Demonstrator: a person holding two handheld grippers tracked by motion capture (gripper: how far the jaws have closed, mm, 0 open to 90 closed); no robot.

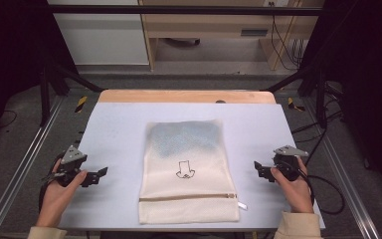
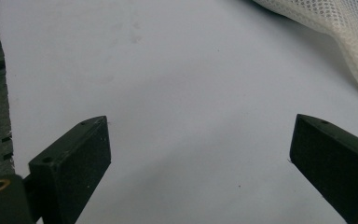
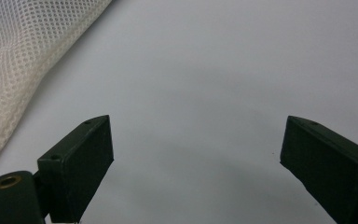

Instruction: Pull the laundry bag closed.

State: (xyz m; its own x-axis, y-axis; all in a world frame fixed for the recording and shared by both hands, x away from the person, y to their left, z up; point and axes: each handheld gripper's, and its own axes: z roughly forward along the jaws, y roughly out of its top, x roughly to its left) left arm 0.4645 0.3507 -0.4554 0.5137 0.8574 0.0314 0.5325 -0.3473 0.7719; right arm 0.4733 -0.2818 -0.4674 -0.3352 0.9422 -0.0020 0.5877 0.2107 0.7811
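Scene: a cream mesh laundry bag (image 1: 188,172) lies flat at the middle of the pale tabletop (image 1: 119,129), zipper (image 1: 188,197) near the person's edge, something bluish inside its far half.
Left claw (image 1: 101,172): released, jaws wide apart over bare tabletop, holding nothing, well left of the bag.
Right claw (image 1: 257,166): likewise released and empty, off the bag's right side.
Step in hand: apparently the start; bag untouched.
Next move: likely closing in on the bag, perhaps the zipper pull (image 1: 242,205).
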